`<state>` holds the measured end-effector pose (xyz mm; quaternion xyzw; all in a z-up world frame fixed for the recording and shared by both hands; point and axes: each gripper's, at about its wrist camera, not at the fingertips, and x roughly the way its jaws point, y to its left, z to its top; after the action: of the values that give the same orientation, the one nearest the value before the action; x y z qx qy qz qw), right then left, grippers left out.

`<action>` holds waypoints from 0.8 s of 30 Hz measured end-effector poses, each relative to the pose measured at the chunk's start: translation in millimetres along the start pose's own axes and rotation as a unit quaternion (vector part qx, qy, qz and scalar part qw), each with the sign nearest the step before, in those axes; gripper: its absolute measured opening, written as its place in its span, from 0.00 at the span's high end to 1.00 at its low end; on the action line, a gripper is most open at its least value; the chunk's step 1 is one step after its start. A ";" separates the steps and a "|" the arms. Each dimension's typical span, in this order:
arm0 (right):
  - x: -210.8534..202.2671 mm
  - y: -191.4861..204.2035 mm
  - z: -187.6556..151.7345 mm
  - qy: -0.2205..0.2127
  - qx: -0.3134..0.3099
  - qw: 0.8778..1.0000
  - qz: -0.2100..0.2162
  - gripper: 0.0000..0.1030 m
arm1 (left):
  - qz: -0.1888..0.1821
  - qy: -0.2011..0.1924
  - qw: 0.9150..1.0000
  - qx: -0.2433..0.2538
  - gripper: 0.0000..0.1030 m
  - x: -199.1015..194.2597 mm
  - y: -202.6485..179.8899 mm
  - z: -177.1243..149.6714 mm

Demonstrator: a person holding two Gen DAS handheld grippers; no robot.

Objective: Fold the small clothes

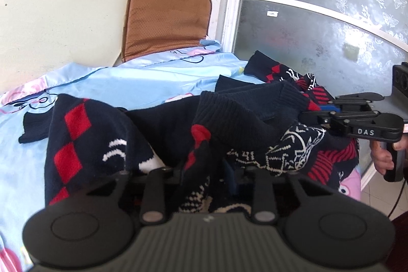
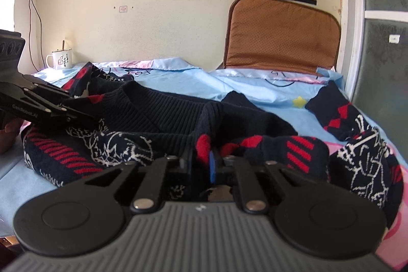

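Our left gripper (image 1: 204,170) sits closest to us, and its jaws are pinched narrow on the bottom edge of the dark knitted sweater (image 1: 163,129). Our right gripper (image 2: 204,157) does the same on its side, squeezing a bunch of the red and navy knit between its blue pads (image 2: 211,164). We think we hold both corners so we can lift the hem and fold it over evenly. Past our grippers the sweater lies crumpled on the light blue cartoon sheet (image 2: 178,78), one sleeve (image 2: 336,111) spread out to the right. Farther back, a brown cushion (image 2: 280,34) leans on the wall, and a white mug (image 2: 60,59) stands at the left.
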<state>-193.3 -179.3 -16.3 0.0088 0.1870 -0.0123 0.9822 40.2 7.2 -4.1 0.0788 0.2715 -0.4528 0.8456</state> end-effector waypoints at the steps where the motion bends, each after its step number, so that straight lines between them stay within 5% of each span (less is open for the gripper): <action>1: -5.1 -0.2 4.4 -0.014 0.002 1.000 -0.003 0.86 | 0.004 -0.005 1.000 -0.007 0.82 -3.7 -2.4 -0.2; 8: -29.9 4.5 51.2 -0.117 -0.020 0.993 -0.013 0.87 | 0.006 -0.109 0.992 -0.061 0.90 -55.6 -10.1 14.4; 13: -49.5 12.3 100.1 -0.205 -0.058 0.977 -0.012 0.88 | 0.032 -0.200 0.978 -0.048 0.90 -103.6 -25.4 53.0; 17: -70.8 21.3 149.4 -0.283 -0.092 0.955 -0.011 0.88 | 0.060 -0.292 0.954 -0.032 0.91 -157.6 -43.2 94.5; 24: -123.8 37.6 233.8 -0.415 -0.112 0.903 0.002 0.88 | 0.139 -0.415 0.899 -0.009 0.91 -248.8 -93.1 162.0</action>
<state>-221.5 -144.3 247.0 -0.1071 -0.2370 0.0086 0.9655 -82.4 72.0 274.4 -0.0867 -0.1137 -0.3202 0.9365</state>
